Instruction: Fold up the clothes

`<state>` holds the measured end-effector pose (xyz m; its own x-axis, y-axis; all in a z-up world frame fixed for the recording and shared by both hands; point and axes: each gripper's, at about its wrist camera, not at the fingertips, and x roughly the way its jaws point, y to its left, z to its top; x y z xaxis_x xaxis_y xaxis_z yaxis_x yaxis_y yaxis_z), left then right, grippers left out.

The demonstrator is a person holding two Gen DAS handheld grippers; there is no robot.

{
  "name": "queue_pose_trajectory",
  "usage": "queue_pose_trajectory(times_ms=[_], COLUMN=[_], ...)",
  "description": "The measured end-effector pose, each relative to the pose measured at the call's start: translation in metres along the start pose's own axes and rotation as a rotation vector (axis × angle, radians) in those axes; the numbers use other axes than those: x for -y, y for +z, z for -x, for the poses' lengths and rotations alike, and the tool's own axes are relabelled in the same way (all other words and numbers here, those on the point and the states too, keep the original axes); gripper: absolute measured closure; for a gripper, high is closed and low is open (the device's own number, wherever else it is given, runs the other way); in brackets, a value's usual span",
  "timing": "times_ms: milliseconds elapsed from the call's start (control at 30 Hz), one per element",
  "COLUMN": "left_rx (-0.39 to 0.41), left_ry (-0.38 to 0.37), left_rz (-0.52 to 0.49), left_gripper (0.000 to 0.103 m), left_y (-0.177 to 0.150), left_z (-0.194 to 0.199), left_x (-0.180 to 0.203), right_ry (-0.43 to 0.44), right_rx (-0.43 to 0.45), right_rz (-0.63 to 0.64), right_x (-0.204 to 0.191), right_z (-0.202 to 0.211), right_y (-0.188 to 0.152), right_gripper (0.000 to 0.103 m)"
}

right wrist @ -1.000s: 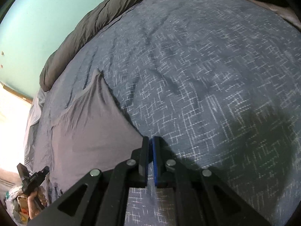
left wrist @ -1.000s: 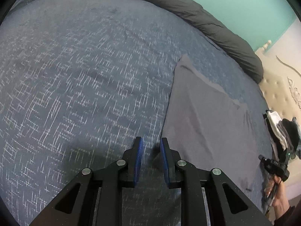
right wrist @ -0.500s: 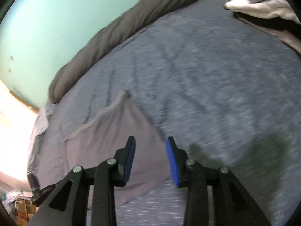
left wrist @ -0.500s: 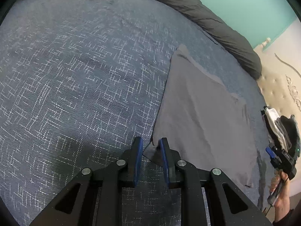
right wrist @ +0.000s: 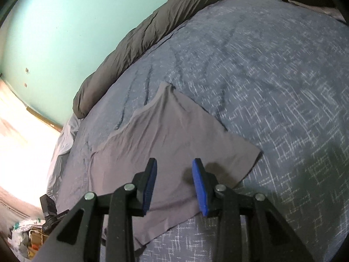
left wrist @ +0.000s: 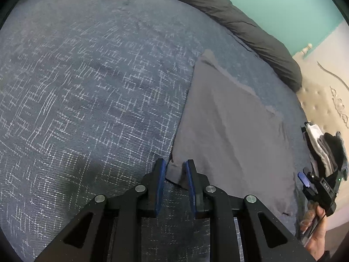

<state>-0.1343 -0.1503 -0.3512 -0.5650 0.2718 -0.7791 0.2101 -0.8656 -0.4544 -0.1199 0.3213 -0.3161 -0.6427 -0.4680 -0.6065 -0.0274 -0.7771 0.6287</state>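
Observation:
A grey garment (left wrist: 231,131) lies flat on the blue patterned bedspread (left wrist: 87,87); it also shows in the right wrist view (right wrist: 165,135). My left gripper (left wrist: 174,170) is open, its blue pads on either side of the garment's near corner, which is slightly raised between them. My right gripper (right wrist: 174,170) is open and empty, held above the garment's near edge. The right gripper also shows in the left wrist view (left wrist: 316,187) at the far right, in a hand.
A dark grey duvet roll (left wrist: 250,26) lies along the far side of the bed below a teal wall (right wrist: 65,21). A pile of clothes (left wrist: 325,148) sits at the bed's right by a beige headboard (left wrist: 322,100). Clutter (right wrist: 24,238) lies on the floor.
My right gripper has opened, let go of the garment and lifted back. My left gripper has moved forward so the garment's corner sits between its pads.

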Motion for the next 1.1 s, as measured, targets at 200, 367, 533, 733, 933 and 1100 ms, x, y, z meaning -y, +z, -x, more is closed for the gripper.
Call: queue_pose_trajectory(times_ms=[200,367,533,733,933,1100], left_rx=[0.027,0.067,0.093,0.112,0.070,0.033], left_ry=[-0.026,-0.031,-0.060,-0.056,-0.059,-0.096], left_rz=[0.019,0.005,-0.003,-0.077,-0.167,-0.274], left_gripper=[0.098,0.099,0.099,0.099,0.099,0.099], left_y=[0.000,0.004,0.008,0.016,0.020,0.025], left_z=[0.004,0.012,0.021,0.029,0.018,0.015], left_x=[0.001,0.009,0.025,0.068,0.132,0.212], right_ry=[0.023,0.039,0.047,0.077,0.088,0.068], right_rx=[0.005,-0.002,0.035,0.074,0.110,0.138], right_rz=[0.056,0.040,0.033,0.017,-0.037,-0.022], right_x=[-0.011,-0.009,-0.004,0.005,0.021,0.028], right_z=[-0.013,-0.023,-0.015,-0.004,0.009,0.022], right_y=[0.005,0.007,0.014,0.022,0.035,0.045], right_gripper=[0.068,0.068,0.068,0.068,0.068,0.068])
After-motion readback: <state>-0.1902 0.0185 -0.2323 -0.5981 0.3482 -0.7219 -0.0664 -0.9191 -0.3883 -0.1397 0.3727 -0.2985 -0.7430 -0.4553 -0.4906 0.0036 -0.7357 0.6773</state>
